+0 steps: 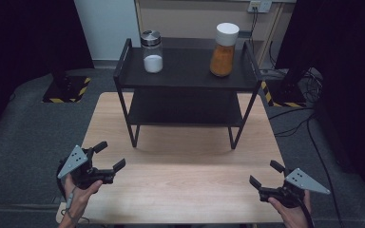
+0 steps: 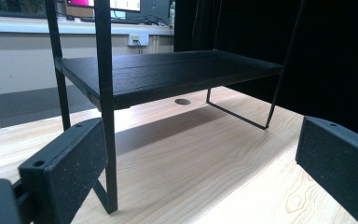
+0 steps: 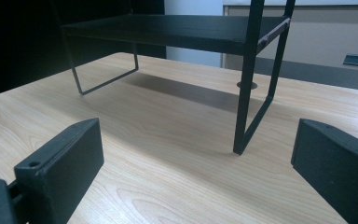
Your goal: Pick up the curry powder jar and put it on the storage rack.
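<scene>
The black rack point(image 1: 186, 80) stands mid-table, well ahead of both my grippers, a salt jar point(image 1: 152, 51) and an orange spice jar point(image 1: 224, 50) on top. My left gripper point(image 1: 110, 156) and right gripper point(image 1: 263, 174) hover low near the table's point(image 1: 185, 180) front corners, jaws spread, empty.

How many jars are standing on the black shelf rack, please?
2, both on the top shelf of the black metal shelf rack: a clear glass jar of white powder with a silver lid at left, a white-lidded jar of orange powder at right.
</scene>
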A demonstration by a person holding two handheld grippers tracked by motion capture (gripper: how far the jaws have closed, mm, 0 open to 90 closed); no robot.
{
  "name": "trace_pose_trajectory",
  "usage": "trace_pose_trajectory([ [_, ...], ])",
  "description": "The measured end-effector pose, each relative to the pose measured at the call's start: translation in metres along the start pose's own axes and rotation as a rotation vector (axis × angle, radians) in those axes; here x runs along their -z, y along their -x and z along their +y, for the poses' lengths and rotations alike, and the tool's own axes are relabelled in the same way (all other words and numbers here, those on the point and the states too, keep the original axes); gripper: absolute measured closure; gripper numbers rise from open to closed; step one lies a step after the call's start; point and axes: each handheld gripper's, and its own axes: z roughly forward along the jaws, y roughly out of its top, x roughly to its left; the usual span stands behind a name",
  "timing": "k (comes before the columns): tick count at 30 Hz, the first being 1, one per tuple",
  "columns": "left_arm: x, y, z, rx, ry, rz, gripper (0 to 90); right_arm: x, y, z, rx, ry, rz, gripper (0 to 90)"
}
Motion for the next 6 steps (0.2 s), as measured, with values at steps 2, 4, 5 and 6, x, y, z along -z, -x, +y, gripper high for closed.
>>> trace_pose_trajectory([
  [2,0.0000,0.0005,0.0002,-0.002,0.001,-0.001,0.9,-0.0001,-0.0002,-0.0003,0.000,0.002,0.002,2.6],
  [4,-0.0003,0.0009,0.0004,-0.004,-0.001,-0.002,0.8,-0.0001,-0.0002,-0.0008,-0.002,0.004,0.003,2.6],
  [5,-0.0003,0.0010,0.0004,-0.004,0.000,-0.002,0.9,-0.0003,-0.0001,-0.0009,-0.002,0.004,0.003,2.6],
  [6,-0.0002,0.0010,0.0003,-0.003,0.001,-0.003,0.9,-0.0005,0.0000,-0.0010,-0.002,0.004,0.003,2.6],
])
